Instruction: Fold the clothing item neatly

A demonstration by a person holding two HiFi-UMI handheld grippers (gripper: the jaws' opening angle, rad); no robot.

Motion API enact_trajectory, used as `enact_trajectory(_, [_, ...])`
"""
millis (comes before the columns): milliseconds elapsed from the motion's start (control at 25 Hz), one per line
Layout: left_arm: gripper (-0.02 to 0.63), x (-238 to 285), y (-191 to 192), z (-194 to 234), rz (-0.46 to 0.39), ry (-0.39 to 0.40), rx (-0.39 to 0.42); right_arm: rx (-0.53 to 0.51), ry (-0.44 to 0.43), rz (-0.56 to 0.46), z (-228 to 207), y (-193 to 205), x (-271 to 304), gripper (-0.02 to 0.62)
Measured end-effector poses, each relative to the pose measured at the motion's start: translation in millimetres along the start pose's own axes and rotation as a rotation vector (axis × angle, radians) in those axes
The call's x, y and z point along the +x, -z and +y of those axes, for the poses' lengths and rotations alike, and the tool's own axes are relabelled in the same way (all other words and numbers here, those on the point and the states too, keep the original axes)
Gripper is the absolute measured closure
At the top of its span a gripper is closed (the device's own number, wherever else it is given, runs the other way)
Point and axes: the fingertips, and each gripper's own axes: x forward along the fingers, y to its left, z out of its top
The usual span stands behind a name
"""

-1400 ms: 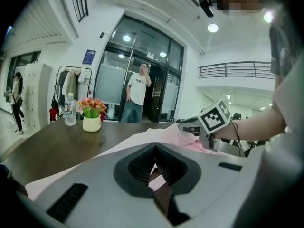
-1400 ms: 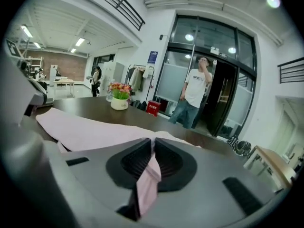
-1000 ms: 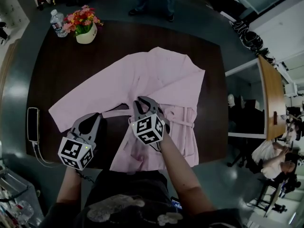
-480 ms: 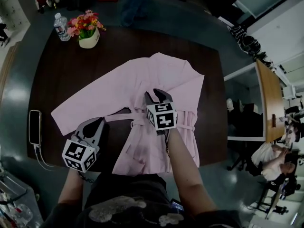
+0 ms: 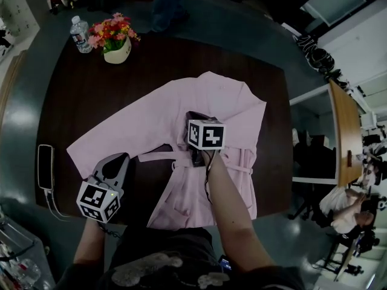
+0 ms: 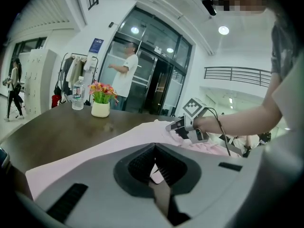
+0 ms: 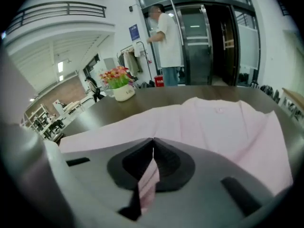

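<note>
while both tongs pinch the belt: fold preparation

my right tongs (image 7: 153, 142) are clamped on the belt (image 5: 160, 157) at the waist of the robe (image 5: 205, 101), which lies spread on the table (image 5: 78, 101). my left tongs (image 6: 154, 148), near left, appear closed on its end. next, i judge: lay the belt onto the body, then fold the left sleeve (image 5: 103, 141) in.

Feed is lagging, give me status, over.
Right gripper shut on pink robe fabric. Left gripper shut by sleeve hem, hold unclear. Flower pot, bottle clear of robe.
</note>
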Motion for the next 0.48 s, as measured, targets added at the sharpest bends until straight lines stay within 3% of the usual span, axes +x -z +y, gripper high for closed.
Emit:
enact_trajectory(160, [0.595,0.1,3.1,5.5,0.004,-0.003,-0.007,-0.134,-0.136,-0.086,52.0,-19.8,-7.2,0.598])
enact_trajectory(320, [0.597,1.4,4.9,5.6,0.006,-0.003,-0.007,-0.284,-0.277,-0.085,97.2,-12.4,-4.9,0.598])
enact_trajectory(360, [0.595,2.1,5.3,4.8,0.009,-0.002,-0.007,-0.294,-0.31,-0.081,104.6,-8.5,-4.4,0.56])
enact_trajectory(400, [0.595,2.7,5.7,4.0,0.012,-0.001,-0.007,-0.295,-0.332,-0.079,109.0,-5.5,-4.5,0.453])
enact_trajectory(480, [0.597,3.9,6.1,2.2,0.017,0.003,-0.005,-0.285,-0.34,-0.09,108.7,-2.9,-8.0,0.422])
